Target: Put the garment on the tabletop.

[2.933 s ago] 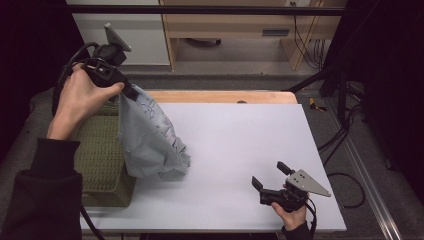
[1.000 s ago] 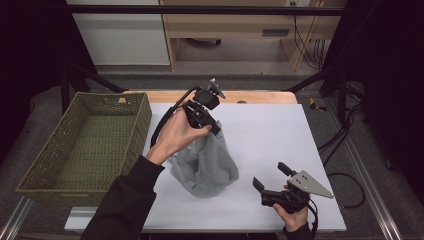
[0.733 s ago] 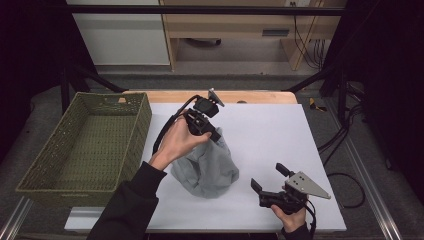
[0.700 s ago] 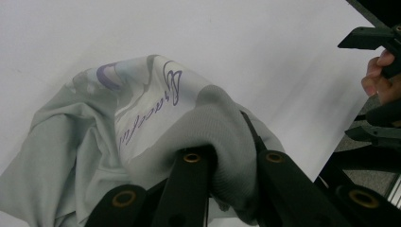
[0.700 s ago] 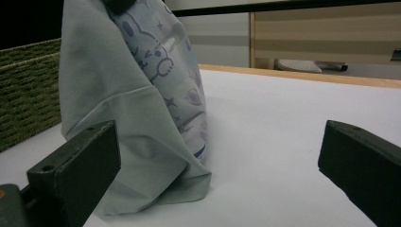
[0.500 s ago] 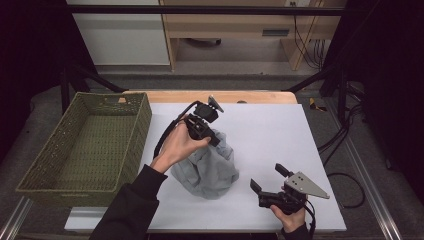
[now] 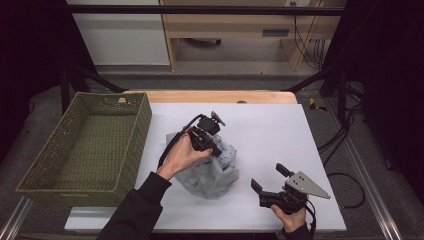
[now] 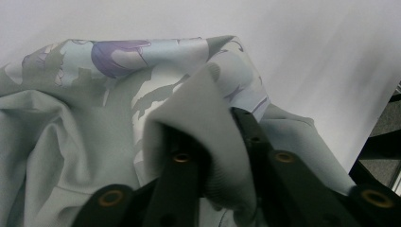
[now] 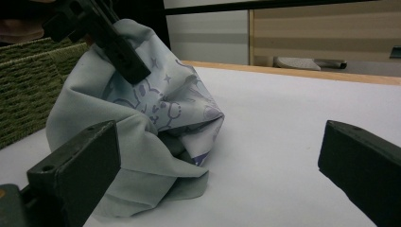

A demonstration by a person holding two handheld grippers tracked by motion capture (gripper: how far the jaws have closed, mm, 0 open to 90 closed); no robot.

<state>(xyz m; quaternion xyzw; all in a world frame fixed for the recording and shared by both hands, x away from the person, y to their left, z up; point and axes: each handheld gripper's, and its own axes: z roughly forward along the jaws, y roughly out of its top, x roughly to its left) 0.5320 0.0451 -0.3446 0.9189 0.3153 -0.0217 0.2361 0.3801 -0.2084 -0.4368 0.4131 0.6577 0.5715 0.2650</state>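
Observation:
A pale grey-blue cloth [image 7: 210, 177] with purple cartoon prints lies bunched in a heap on the white table [image 7: 280, 130], left of centre. My left gripper [image 7: 219, 150] points down into the top of the heap. Its jaws have just been opening, and a fold of the cloth [image 8: 208, 109] still stands loosely between them in the left gripper view [image 8: 203, 125]. My right gripper [image 7: 267, 176] rests near the table's front edge, open and holding nothing. It faces the cloth [image 9: 142, 118] in the right gripper view [image 9: 217, 142], where the left gripper [image 9: 118, 47] also shows on top of the heap.
A green woven basket [image 7: 145, 117] stands at the table's left side, close to the cloth. A wooden strip [image 7: 215, 96] runs along the table's far edge. Cables [image 7: 345, 145] hang off the right side.
The left hand carried the cloth from above the basket to the table and lowered it. The cloth has settled into a lower heap. The right gripper has stayed put.

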